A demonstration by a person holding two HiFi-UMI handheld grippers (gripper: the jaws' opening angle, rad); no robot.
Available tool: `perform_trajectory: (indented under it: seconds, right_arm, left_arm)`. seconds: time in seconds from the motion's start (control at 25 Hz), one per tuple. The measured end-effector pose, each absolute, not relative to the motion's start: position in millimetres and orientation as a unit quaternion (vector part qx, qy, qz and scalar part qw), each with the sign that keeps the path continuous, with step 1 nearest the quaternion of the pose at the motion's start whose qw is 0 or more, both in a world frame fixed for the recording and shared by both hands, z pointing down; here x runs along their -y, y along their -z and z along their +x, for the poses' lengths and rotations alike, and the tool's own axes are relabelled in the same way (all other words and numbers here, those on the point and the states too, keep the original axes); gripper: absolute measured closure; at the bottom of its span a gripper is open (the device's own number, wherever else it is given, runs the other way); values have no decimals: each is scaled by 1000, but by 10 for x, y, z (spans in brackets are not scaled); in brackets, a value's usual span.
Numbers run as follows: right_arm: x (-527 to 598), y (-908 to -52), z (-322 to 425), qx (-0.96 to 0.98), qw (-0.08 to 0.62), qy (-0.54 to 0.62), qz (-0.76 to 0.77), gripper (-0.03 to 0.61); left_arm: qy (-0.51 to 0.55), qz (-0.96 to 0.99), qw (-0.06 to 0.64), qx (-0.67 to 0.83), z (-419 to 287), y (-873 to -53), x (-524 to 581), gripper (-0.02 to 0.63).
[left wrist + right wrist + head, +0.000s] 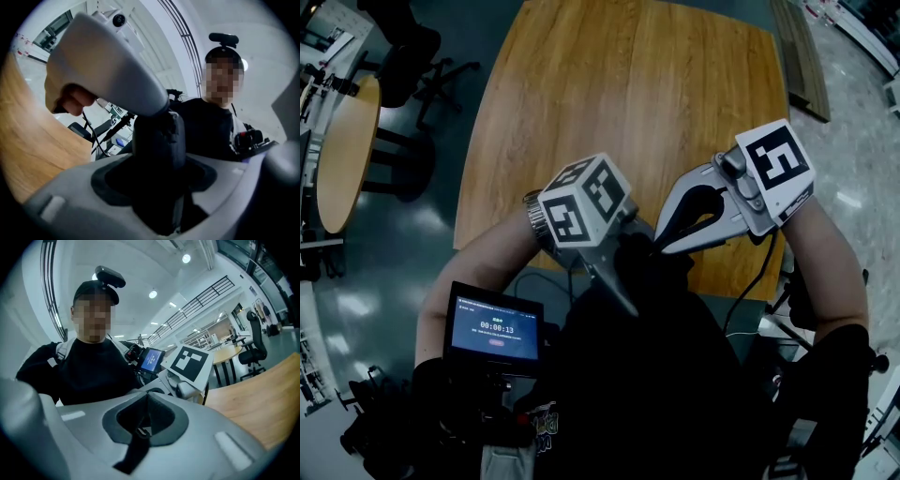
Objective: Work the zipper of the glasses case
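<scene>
Right claw [145,404] nips shut on the slim zipper pull [135,446] at the end of the seemingly light, stiff glasses case [154,133] my left claw [158,159] clamps.

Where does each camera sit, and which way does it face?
Head view: on the head, facing steeply down at the wooden table; forearms, left tongs, right tongs show.
Left gripper view: on the left tongs, facing the person's chest; jaws clamp the glasses case.
Right gripper view: on the right tongs, facing the person; jaws pinch the zipper pull.
Shared: both gripper views show person and table.
</scene>
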State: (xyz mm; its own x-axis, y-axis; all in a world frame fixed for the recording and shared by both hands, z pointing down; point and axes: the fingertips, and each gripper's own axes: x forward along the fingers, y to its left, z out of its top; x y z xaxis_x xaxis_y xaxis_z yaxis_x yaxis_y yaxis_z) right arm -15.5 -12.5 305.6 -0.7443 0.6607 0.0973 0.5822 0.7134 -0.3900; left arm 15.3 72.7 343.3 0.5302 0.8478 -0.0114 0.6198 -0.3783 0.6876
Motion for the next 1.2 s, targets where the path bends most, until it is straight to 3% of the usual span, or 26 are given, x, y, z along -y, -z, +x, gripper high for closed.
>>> perform_trajectory:
  seconds: [0.16,0.4,0.84,1.2]
  right_arm:
    - [259,-2994,-129,941,117,-134,-289,571]
    - [366,-2974,-139,954,183,4,-235,571]
    - [593,-2933,-194,946,247,133,-159,574]
    - [772,-2951,-124,958,225,163,-70,574]
  left_arm:
    - [-109,832,352,-415,264,-3380,-550,330]
    - [-18,856,388,-341,310,-3302,-298,339]
    - [125,868,412,-245,127,-3218,59,350]
    - [229,863,420,-160,-4,-3237,368,351]
